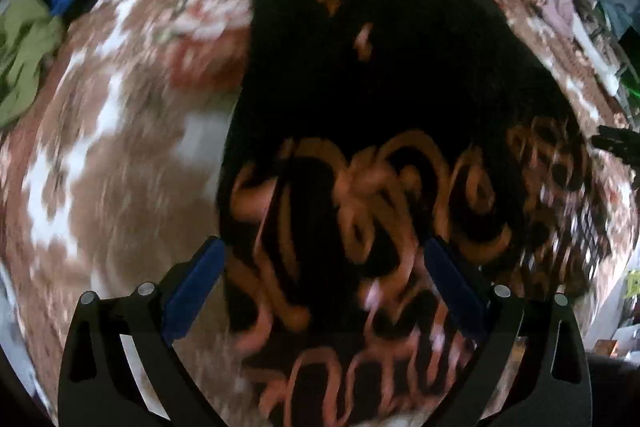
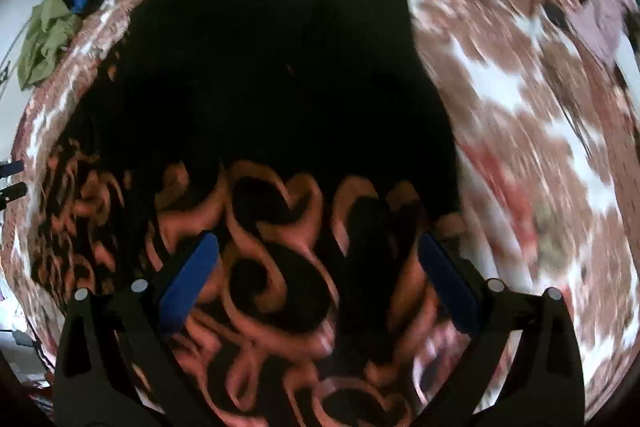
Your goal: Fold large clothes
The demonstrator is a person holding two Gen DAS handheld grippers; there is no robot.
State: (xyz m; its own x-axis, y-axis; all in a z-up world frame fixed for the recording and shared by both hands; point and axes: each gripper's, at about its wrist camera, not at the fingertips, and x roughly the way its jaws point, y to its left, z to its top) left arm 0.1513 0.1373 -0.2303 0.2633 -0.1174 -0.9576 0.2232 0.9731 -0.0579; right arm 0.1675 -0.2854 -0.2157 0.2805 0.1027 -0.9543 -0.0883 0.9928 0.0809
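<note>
My left hand-held gripper [image 1: 324, 291] and right hand-held gripper [image 2: 320, 287] hang wide apart, holding nothing. Under them the black garment with orange swirls [image 2: 280, 99] lies flat on the big patterned bed [image 1: 100, 167]. I should grab its near edge evenly. There is room on both sides.

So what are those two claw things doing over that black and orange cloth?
A person holds a gripper in each hand above a big black garment with orange swirls, spread on a brown and white blanket. The left gripper and right gripper both have their jaws wide open, holding nothing. Other clothes lie heaped at the far edge.
</note>
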